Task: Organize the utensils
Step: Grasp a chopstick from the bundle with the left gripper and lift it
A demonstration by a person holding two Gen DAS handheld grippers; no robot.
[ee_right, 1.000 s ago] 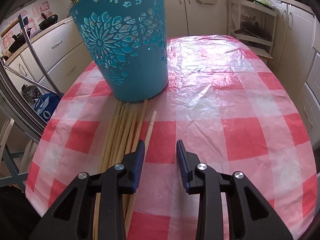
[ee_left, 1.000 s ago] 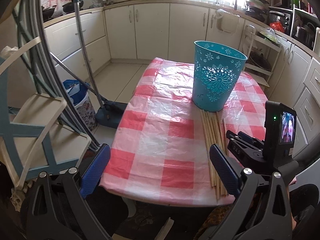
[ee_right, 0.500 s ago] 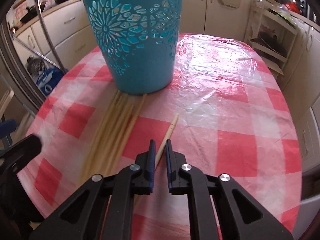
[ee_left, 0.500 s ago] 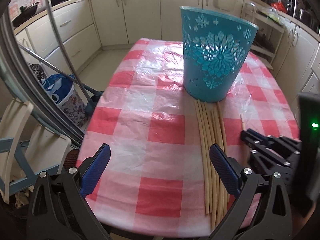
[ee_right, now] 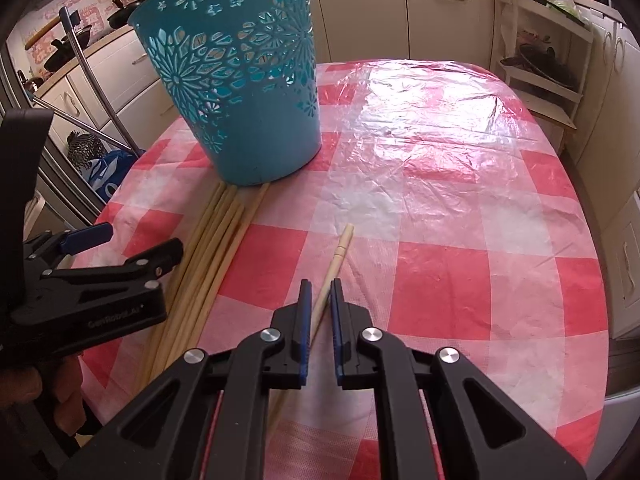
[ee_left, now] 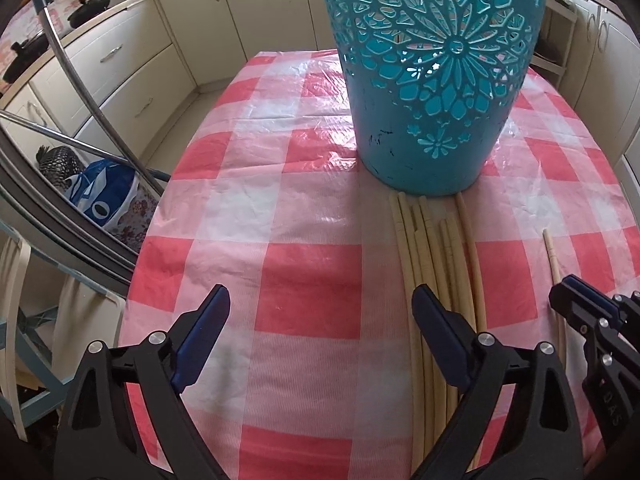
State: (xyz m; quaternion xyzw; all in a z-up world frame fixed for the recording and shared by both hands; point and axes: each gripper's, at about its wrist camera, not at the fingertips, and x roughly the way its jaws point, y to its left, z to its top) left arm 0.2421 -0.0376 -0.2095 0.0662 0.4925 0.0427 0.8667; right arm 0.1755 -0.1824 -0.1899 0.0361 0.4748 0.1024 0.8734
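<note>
A teal cut-out plastic basket [ee_left: 432, 80] [ee_right: 240, 92] stands upright on the red-and-white checked tablecloth. Several long pale wooden chopsticks [ee_left: 436, 272] [ee_right: 212, 256] lie bundled in front of it. My right gripper [ee_right: 320, 300] is shut on a single chopstick [ee_right: 338, 256] pulled apart from the bundle; it also shows in the left wrist view [ee_left: 554, 264]. My left gripper [ee_left: 320, 312] is open and empty, low over the cloth, its right finger above the bundle.
The table's left edge [ee_left: 152, 232] drops to a blue bag [ee_left: 100, 196] and metal poles on the floor. Cream cabinets [ee_right: 400, 8] ring the room. A white shelf rack [ee_right: 544, 64] stands at the right.
My right gripper closed on one chopstick and drew it right, away from the bundle. My left gripper moved forward over the table toward the basket, staying open.
</note>
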